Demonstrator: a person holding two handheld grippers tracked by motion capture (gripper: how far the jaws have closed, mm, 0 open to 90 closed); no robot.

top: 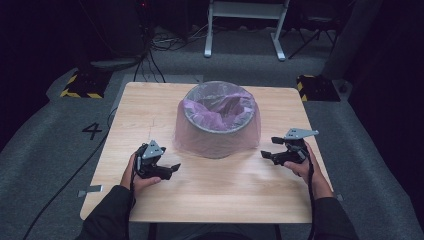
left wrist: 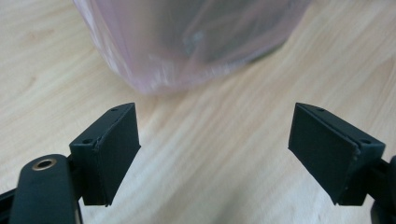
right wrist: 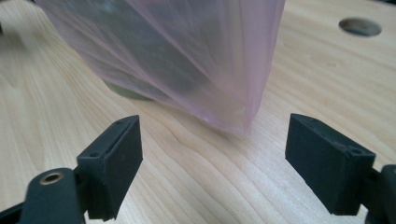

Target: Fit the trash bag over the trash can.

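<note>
A grey bin stands at the middle of the wooden table, lined with a thin pink plastic bag that drapes down over its outside to the tabletop. My left gripper is open, low on the table just left of the bag's hem, jaws pointing right. Its own view has the bag a short way ahead of the spread jaws, nothing between them. My right gripper is open too, beside the bag's right side. There the bag's lower corner hangs just ahead of the jaws.
A round hole is cut in the tabletop beyond the bag. White table legs, cables and black-yellow floor blocks lie behind the table. Bare wood stretches along the near edge between my hands.
</note>
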